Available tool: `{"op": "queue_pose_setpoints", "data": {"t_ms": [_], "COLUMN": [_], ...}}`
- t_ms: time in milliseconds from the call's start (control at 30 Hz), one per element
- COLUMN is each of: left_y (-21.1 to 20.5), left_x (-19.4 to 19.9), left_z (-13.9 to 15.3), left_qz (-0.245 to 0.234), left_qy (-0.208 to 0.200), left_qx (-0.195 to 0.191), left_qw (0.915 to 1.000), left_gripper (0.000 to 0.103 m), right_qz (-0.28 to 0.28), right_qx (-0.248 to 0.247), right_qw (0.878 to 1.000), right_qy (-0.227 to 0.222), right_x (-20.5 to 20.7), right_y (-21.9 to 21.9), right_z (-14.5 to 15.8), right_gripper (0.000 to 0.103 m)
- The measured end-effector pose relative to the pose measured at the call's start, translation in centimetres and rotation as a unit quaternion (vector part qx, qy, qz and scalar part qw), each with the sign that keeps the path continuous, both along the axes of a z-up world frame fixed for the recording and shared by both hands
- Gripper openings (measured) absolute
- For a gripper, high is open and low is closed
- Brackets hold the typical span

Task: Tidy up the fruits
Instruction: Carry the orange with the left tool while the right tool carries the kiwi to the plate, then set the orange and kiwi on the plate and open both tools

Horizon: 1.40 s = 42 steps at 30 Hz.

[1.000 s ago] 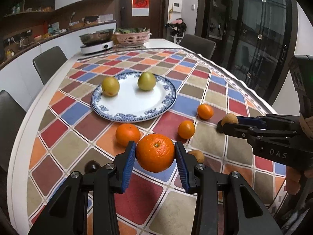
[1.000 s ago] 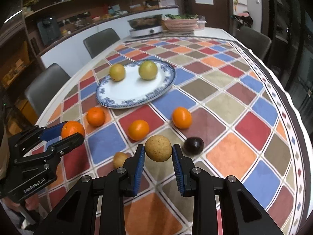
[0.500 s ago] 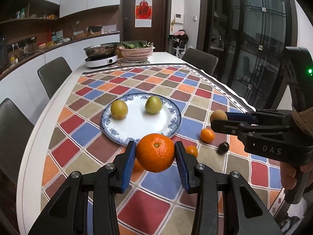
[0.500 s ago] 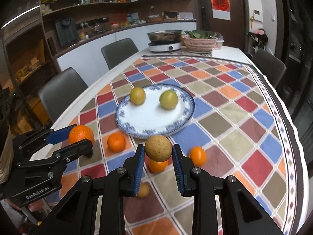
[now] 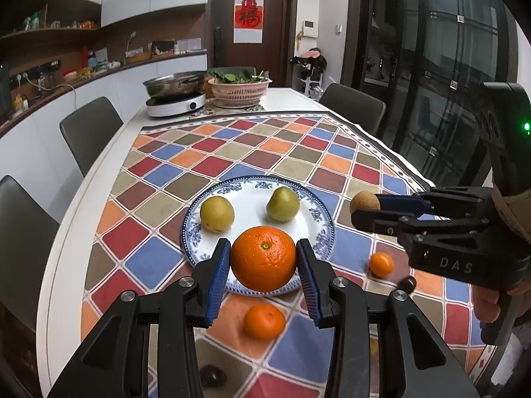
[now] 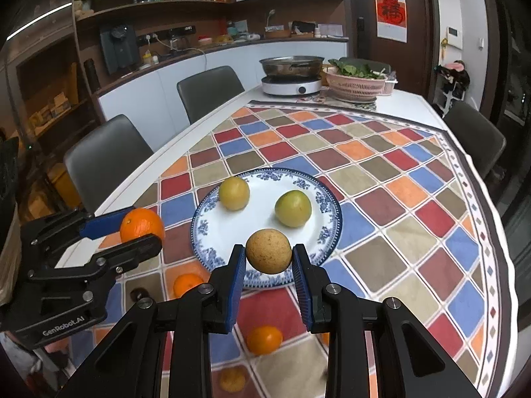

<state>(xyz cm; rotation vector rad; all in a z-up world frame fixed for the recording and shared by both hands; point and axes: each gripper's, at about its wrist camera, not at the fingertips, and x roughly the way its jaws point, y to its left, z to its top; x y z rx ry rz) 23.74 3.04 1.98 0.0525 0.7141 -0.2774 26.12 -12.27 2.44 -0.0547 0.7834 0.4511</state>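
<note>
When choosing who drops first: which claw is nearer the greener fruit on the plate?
Right, probably. The right claw, gripping a brown fruit, hovers near the plate's right rim beside the greener fruit; the left claw, gripping an orange, is off the plate's left side.

You are lifting both grippers up off the cloth and carrying them toward 12 o'clock: the left gripper (image 5: 264, 260) is bringing its large orange (image 5: 264, 258) over the 6 o'clock rim of the plate (image 5: 318, 212), and the right gripper (image 6: 268, 260) is bringing its brown fruit (image 6: 268, 255) over that same near rim. The small oranges (image 5: 264, 321) on the cloth are sliding down toward 6 o'clock in both views, and the far kitchen is coming into fuller sight
</note>
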Motion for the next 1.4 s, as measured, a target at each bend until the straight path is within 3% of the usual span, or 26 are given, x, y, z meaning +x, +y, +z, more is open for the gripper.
{"op": "queue_pose_setpoints", "data": {"t_ms": [300, 800, 1133, 1233, 1400], "left_y": [0.9, 1.2, 1.3, 1.3, 1.4], "left_x": [5.6, 11.0, 11.9, 11.4, 9.9], "left_z": [-2.6, -7.0, -7.6, -6.9, -4.7], "left_qz": [0.002, 0.021, 0.029, 0.032, 0.033], "left_qy": [0.066, 0.134, 0.15, 0.137, 0.111], "left_qx": [-0.013, 0.013, 0.023, 0.027, 0.03], "left_qw": [0.9977, 0.9906, 0.988, 0.9897, 0.9928], "left_gripper": [0.04, 0.04, 0.041, 0.052, 0.053], "right_qz": [-0.003, -0.01, -0.015, -0.016, -0.021], "right_qx": [-0.002, -0.027, -0.031, -0.026, -0.023], "right_qw": [0.999, 0.993, 0.992, 0.993, 0.994], "right_qy": [0.053, 0.114, 0.118, 0.117, 0.102], "right_x": [5.1, 9.6, 10.4, 10.3, 9.3], "right_y": [1.2, 2.7, 2.8, 2.6, 2.2], "right_z": [-2.6, -6.9, -7.5, -7.2, -6.0], "right_gripper": [0.03, 0.03, 0.031, 0.035, 0.035]}}
